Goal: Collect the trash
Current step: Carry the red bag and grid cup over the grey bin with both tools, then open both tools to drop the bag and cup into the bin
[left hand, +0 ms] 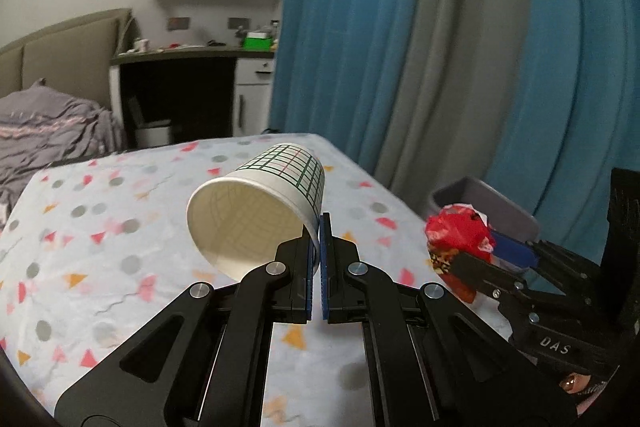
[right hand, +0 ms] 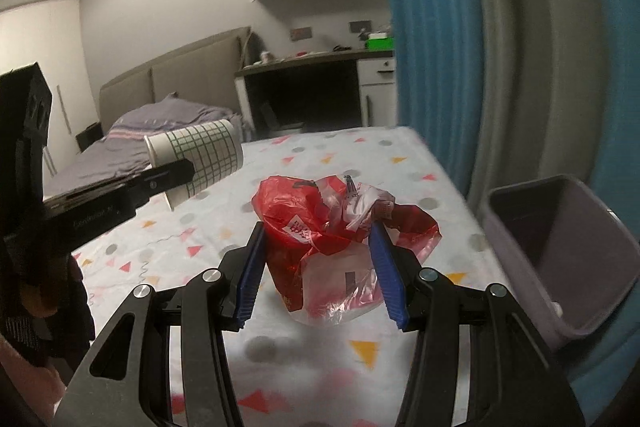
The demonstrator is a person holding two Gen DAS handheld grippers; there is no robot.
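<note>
My left gripper [left hand: 319, 227] is shut on the rim of a white paper cup [left hand: 256, 211] with a grid pattern and holds it tilted above the table. The cup also shows in the right wrist view [right hand: 200, 155]. My right gripper [right hand: 318, 235] is shut on a crumpled red and clear plastic bag [right hand: 332, 239], its blue pads pressing both sides. In the left wrist view the bag [left hand: 460, 235] and the right gripper [left hand: 480, 251] sit to the right, near the grey bin [left hand: 480, 203].
The table [left hand: 100, 227] has a white cloth with coloured triangles and dots. A grey trash bin [right hand: 560, 247] stands at its right edge, by blue and grey curtains [right hand: 500, 47]. A bed [right hand: 160, 123] and desk [right hand: 312, 83] lie beyond.
</note>
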